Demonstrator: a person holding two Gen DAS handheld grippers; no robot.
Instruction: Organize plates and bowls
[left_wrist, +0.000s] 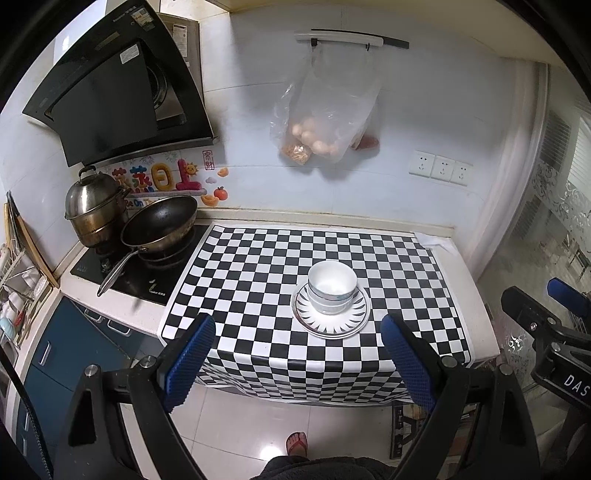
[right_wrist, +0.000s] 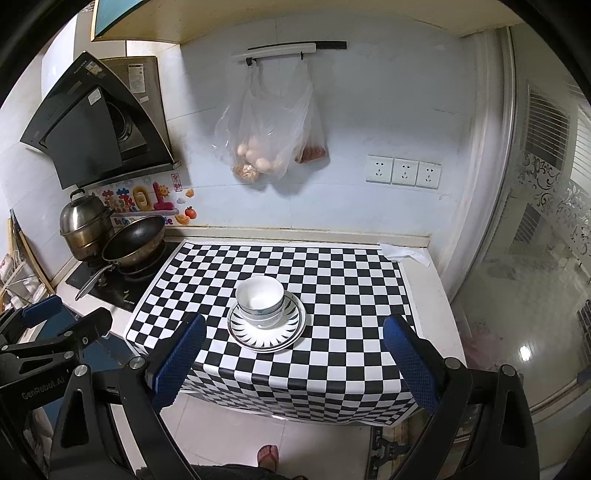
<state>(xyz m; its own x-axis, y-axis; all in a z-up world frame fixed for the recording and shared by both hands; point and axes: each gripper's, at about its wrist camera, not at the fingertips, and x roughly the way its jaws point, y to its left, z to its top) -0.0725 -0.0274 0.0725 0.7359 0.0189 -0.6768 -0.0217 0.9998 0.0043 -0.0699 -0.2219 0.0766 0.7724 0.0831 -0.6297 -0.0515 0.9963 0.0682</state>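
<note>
White bowls (left_wrist: 332, 286) are stacked on white plates with a dark patterned rim (left_wrist: 331, 324), on the checkered cloth (left_wrist: 258, 280). The same bowls (right_wrist: 260, 300) and plates (right_wrist: 266, 334) show in the right wrist view. My left gripper (left_wrist: 297, 341) is open and empty, held back from the counter's front edge, short of the stack. My right gripper (right_wrist: 293, 341) is open and empty, also pulled back in front of the stack. The right gripper also shows at the right edge of the left wrist view (left_wrist: 550, 314).
A stove (left_wrist: 136, 266) at left carries a black frying pan (left_wrist: 159, 225) and a steel steamer pot (left_wrist: 94, 208), under a range hood (left_wrist: 114, 92). Plastic bags of food (left_wrist: 325, 118) hang on the wall. Sockets (left_wrist: 441, 168) sit at right. A dish rack (left_wrist: 18, 288) stands far left.
</note>
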